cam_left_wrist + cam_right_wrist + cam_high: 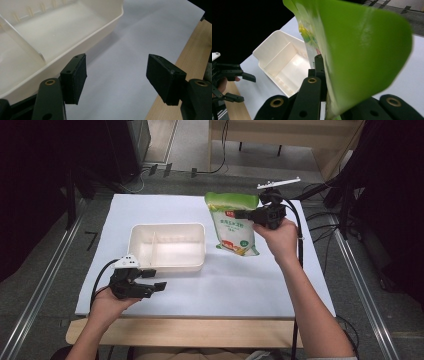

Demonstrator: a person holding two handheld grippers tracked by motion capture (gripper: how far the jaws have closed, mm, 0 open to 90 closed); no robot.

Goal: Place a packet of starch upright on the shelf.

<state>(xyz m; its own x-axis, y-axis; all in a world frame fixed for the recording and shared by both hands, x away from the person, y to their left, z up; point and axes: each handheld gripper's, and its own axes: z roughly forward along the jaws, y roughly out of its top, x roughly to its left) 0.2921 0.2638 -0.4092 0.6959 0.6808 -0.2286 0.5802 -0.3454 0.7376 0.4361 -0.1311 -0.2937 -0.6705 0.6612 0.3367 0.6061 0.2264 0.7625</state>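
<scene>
A green and white bag (232,222) hangs upright above the white-covered table, right of a white bin (167,265). My right gripper (248,213) is shut on the bag's upper right edge, and the bag's bottom sits near the table surface. In the right gripper view the green bag (362,50) is pinched between the jaws of the right gripper (326,75) and hides one of them. My left gripper (155,279) rests open at the bin's front left corner with nothing in it. In the left gripper view the left gripper (117,72) stands wide beside the bin wall (95,37).
The bin (284,57) has a thin divider (22,37) inside. A white sheet (225,285) covers the table, with a wooden edge (200,330) along the front. Metal rails and cables lie on the floor at both sides.
</scene>
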